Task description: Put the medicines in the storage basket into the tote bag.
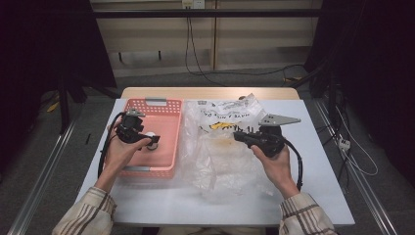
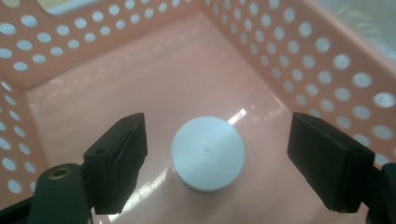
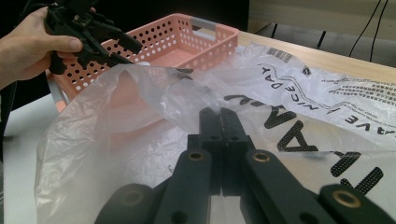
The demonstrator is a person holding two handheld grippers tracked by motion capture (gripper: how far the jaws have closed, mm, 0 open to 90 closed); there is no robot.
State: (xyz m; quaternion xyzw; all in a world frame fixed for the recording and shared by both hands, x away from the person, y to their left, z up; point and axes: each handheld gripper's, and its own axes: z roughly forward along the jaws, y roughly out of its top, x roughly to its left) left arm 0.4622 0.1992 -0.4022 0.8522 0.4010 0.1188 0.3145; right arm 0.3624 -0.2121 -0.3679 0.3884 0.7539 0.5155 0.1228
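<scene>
left gripper [image 2: 219,158] jaws apart | white cap [image 2: 208,151] between, untouched | pink basket [image 2: 140,74]

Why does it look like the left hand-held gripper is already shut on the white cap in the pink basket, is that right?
Not shut. In the left gripper view the left hand-held gripper has its jaws apart on either side of the white cap, with a gap on both sides. The cap does sit in the pink basket.

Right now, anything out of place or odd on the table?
Nothing damaged or spilled. The plastic bag lies crumpled, one edge lifted where the right tool is shut on it. The white round cap sits flat in the pink basket, between the left tool's open jaws, untouched.
</scene>
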